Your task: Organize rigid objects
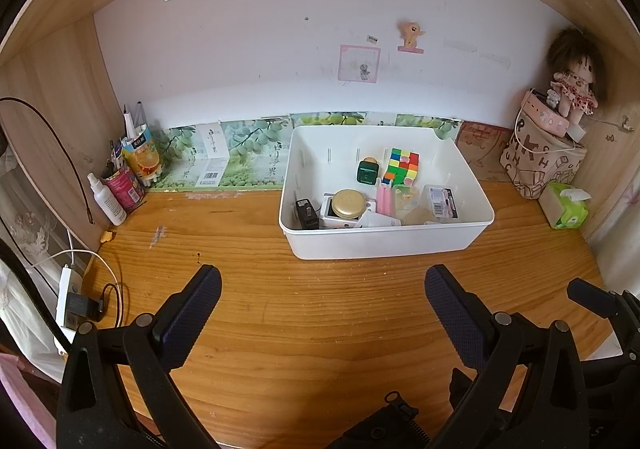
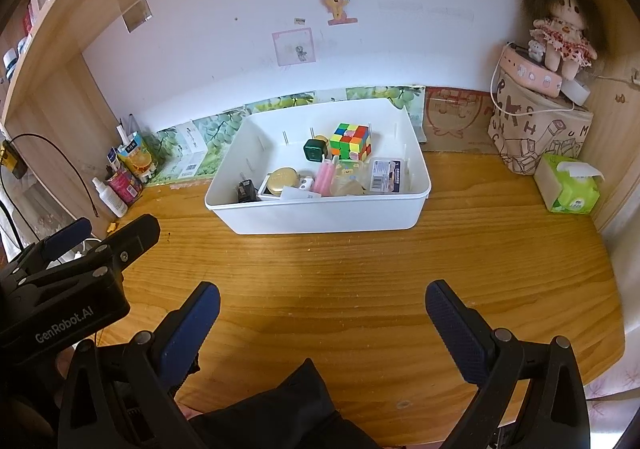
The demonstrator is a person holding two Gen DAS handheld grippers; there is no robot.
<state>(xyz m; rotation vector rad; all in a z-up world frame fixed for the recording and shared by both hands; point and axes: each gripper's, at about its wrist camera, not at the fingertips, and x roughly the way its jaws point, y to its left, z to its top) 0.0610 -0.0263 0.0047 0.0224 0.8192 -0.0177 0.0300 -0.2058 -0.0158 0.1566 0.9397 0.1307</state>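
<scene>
White bin [image 1: 384, 241] takes centre stage, parked toward the back of the wooden desk [image 1: 320, 329], up at about one o'clock from the left gripper [image 1: 322, 297] and dead on twelve from the right gripper [image 2: 322, 309]. Both claws hang over bare wood with jaws spread wide and nothing between them; I'd say either the job is about finished or the sorting inside the bin is still to come, since nothing loose lies on the open desk.

Sweeping the bin from its left end: a small black gadget [image 1: 306, 213] leans in the near corner, then a gold-lidded jar [image 1: 349, 204] sitting on a white box, then pink sticks [image 1: 385, 200], then a clear plastic case [image 1: 440, 201] at the right. Behind them, a green cube-shaped item [image 1: 368, 171] stands just beside the colourful puzzle cube [image 1: 402, 168]. All hard, small pieces, bunched toward the near wall; the back-left of the bin lies bare.

Now the room, left to right. At ten o'clock from the left gripper, a white spray bottle [image 1: 107, 203] and a cluster of cans holding pens [image 1: 134, 165] tuck into the corner, with a power strip and cables [image 1: 70, 301] at nine. Fruit-print cartons line the foot of the white wall, stickers dotted above. Over at two o'clock, a printed fabric bag [image 1: 540, 161] carries a pink box and a rag doll [image 1: 574, 77], with a green tissue pack [image 1: 566, 207] just in front. Wooden side panels close in the nook, and warm light falls on the desktop.
</scene>
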